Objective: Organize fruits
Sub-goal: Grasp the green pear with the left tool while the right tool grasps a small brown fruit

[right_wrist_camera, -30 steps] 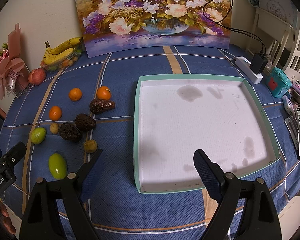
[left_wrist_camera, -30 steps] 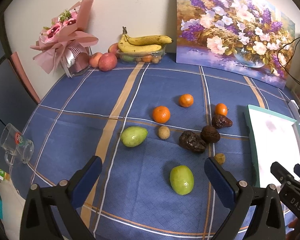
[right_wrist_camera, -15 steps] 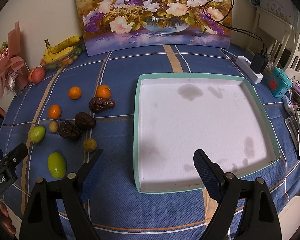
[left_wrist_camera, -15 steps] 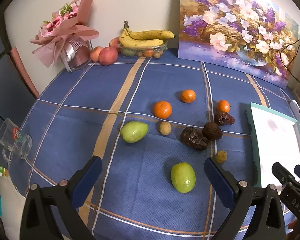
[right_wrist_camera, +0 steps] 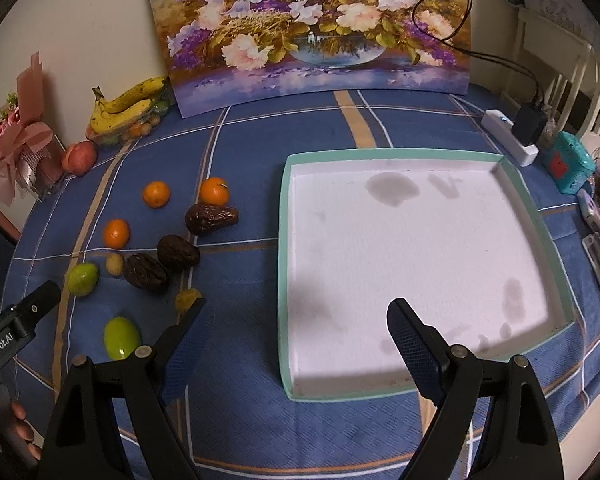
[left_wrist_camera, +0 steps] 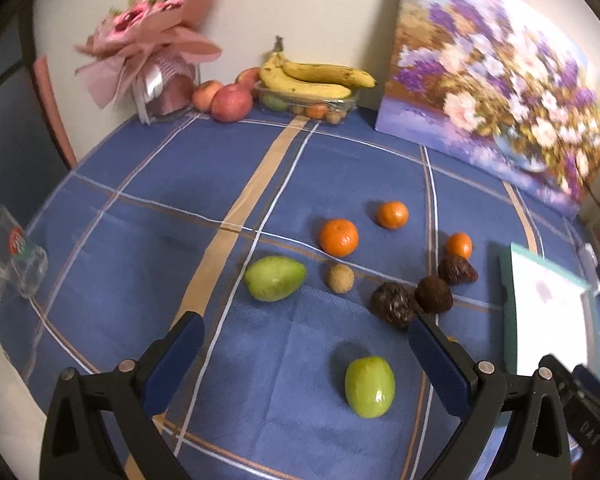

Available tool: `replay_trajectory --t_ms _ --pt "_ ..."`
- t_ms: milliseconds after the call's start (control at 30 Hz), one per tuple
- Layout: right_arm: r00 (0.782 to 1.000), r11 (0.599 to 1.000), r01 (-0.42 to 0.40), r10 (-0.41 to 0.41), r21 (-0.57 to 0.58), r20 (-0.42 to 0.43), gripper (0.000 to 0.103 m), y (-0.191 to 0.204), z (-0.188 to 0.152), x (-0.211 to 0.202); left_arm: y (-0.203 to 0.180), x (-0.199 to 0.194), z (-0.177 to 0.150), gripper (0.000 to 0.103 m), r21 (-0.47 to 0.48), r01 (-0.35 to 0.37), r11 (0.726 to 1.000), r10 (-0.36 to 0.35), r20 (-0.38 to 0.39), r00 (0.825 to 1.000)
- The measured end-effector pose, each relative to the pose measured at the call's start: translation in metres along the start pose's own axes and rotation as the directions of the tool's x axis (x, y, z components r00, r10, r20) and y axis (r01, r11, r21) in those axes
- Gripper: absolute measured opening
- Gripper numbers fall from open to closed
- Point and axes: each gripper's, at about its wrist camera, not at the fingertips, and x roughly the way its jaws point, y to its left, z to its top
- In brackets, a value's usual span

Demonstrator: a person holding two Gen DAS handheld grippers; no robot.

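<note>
Loose fruit lies on the blue checked cloth: a green fruit nearest, a second green fruit to its left, three oranges, a small tan fruit and three dark wrinkled fruits. My left gripper hovers open just above and before the near green fruit, nothing between its fingers. In the right wrist view a white tray with a teal rim lies empty right of the fruit. My right gripper stands open over the tray's near left corner, holding nothing.
At the back stand bananas on a clear fruit box, apples, a pink bouquet and a flower painting. A glass mug lies at the left edge. A power strip and small items crowd the right edge.
The left gripper has drifted nearer to the fruit and rolled a little, so the fruits sit larger and lower in its view. The right gripper has kept still.
</note>
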Motion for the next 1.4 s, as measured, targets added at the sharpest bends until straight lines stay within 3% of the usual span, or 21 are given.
replay_trajectory --t_ms 133,267,433,533,733,967,1033,1100,1233,1400 --pt "0.999 0.999 -0.037 0.037 0.003 0.02 0.089 0.005 0.007 0.003 0.014 0.004 0.007 0.103 -0.069 -0.012 0.998 0.014 0.028 1.0" --pt "0.994 0.997 -0.076 0.077 -0.003 0.072 0.089 0.014 0.016 0.002 0.021 0.007 0.011 0.103 -0.079 -0.011 0.997 0.013 0.024 1.0" --pt "0.99 0.992 -0.121 0.122 -0.022 0.074 0.089 0.026 0.024 0.006 0.028 0.008 0.021 0.103 -0.111 0.031 0.993 -0.03 0.006 1.0" --pt "0.988 0.991 -0.132 0.135 -0.037 0.072 0.089 0.033 0.031 0.012 0.031 0.008 0.027 0.103 -0.117 0.002 0.993 -0.001 0.007 1.0" --pt "0.985 0.988 -0.148 0.151 -0.043 0.086 0.089 0.039 0.042 0.018 0.043 0.011 0.046 0.103 -0.233 0.019 0.972 -0.018 0.006 1.0" --pt "0.97 0.986 -0.156 0.164 -0.058 0.181 0.087 0.049 0.068 0.005 0.036 0.023 0.066 0.1 -0.22 0.024 0.975 -0.028 -0.017 0.999" --pt "0.967 0.985 -0.164 0.173 -0.059 0.186 0.081 0.053 0.074 0.005 0.037 0.029 0.071 0.098 -0.224 0.028 0.974 -0.035 -0.028 0.999" --pt "0.967 0.984 -0.167 0.177 -0.067 0.183 0.067 0.059 0.078 0.005 0.037 0.033 0.073 0.097 -0.218 0.024 0.976 -0.033 -0.037 0.999" --pt "0.974 0.981 -0.171 0.182 -0.091 0.138 0.062 0.069 0.074 0.012 0.038 0.044 0.069 0.093 -0.198 0.01 0.98 -0.027 -0.083 0.996" --pt "0.979 0.976 -0.203 0.202 -0.084 -0.017 0.056 0.074 0.058 0.043 0.037 0.063 0.058 0.092 -0.196 0.002 0.981 -0.033 -0.154 0.987"
